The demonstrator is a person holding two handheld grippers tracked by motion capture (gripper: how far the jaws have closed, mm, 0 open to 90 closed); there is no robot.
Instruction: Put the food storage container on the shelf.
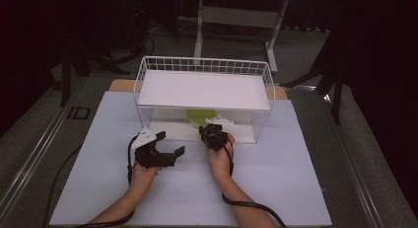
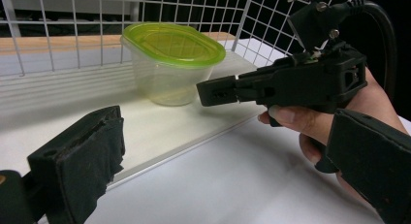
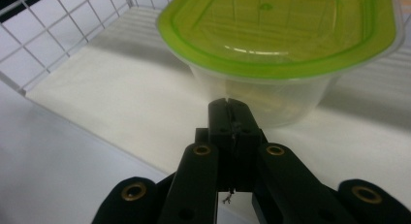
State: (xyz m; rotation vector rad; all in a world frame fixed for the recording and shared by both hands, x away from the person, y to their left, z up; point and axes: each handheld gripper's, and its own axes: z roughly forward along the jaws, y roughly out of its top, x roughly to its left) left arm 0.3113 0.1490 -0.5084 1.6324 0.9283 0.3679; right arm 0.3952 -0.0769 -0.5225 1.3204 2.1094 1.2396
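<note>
The left gripper (image 1: pixel 165 148) is hovering over the white table (image 1: pixel 276 188) with its jaws spread wide, grasping nothing. The right gripper (image 1: pixel 213 134) is sitting with its jaws pressed together, empty, pointing into the lower level of the white wire rack (image 1: pixel 204 90). A clear container (image 3: pixel 271 93) with a green lid (image 3: pixel 281 30) is standing on the rack's bottom shelf (image 3: pixel 121 103), just ahead of the right gripper's tips; contact cannot be determined.

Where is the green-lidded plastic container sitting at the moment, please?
The container stands on the lower shelf of the white wire rack, under its top shelf near the middle, just beyond the shut right hand-held gripper.
</note>
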